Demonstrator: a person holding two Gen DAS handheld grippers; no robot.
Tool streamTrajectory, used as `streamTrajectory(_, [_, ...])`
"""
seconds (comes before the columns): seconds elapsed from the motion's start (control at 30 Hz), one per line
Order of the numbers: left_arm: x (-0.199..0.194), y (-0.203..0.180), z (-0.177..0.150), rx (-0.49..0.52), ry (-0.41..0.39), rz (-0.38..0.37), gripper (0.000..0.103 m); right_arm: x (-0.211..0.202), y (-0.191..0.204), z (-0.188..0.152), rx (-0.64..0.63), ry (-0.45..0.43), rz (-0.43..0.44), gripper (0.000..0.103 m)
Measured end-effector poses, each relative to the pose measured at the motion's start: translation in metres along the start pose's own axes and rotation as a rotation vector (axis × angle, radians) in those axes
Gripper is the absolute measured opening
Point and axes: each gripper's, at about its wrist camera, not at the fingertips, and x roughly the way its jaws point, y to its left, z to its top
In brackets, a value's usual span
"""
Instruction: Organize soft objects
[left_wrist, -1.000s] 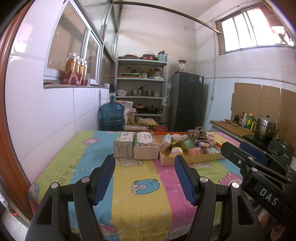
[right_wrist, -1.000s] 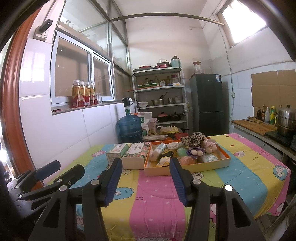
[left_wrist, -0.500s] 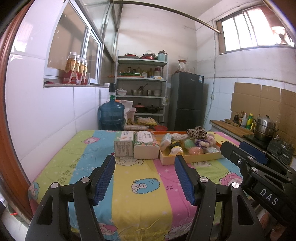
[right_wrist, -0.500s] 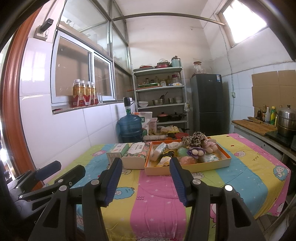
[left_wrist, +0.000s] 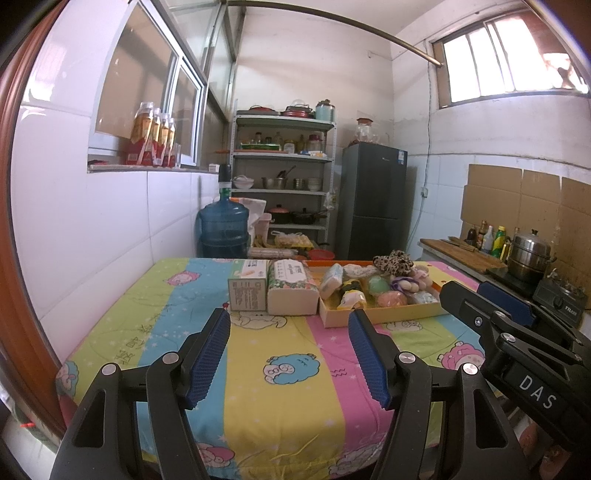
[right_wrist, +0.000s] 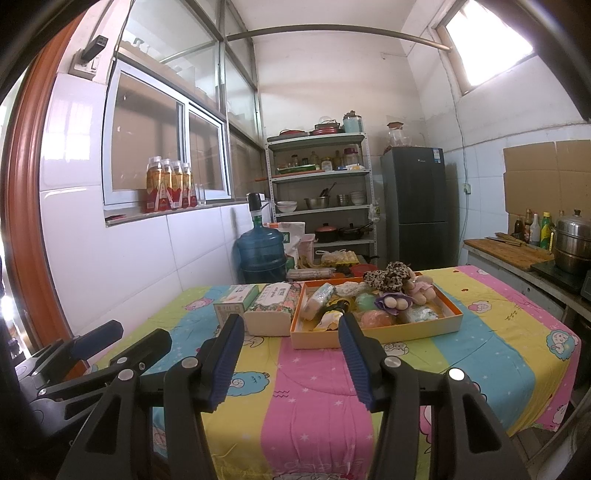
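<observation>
Left wrist view: a striped cartoon tablecloth (left_wrist: 288, 354) was seen in a tiled kitchen, orange tray (left_wrist: 373, 315) at 12 o'clock; left gripper (left_wrist: 290, 350) and right gripper (right_wrist: 291, 356) were held spread, empty.

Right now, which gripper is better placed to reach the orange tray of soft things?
Right gripper, probably: the orange tray lies straight ahead of its open fingers; from the left gripper it lies off to the right.
</observation>
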Motion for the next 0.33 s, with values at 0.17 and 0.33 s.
streamTrajectory(0.17, [-0.0001, -0.0003, 0.0003, -0.001, -0.001, -0.001, 0.068, -0.0001, 0.0007, 0.0001, 0.0, 0.0, 0.0, 0.053])
streamTrajectory(0.33, [0.0001, -0.0003, 0.0004, -0.001, 0.002, 0.0, 0.068, 0.0001, 0.0001, 0.0002, 0.001, 0.001, 0.0, 0.053])
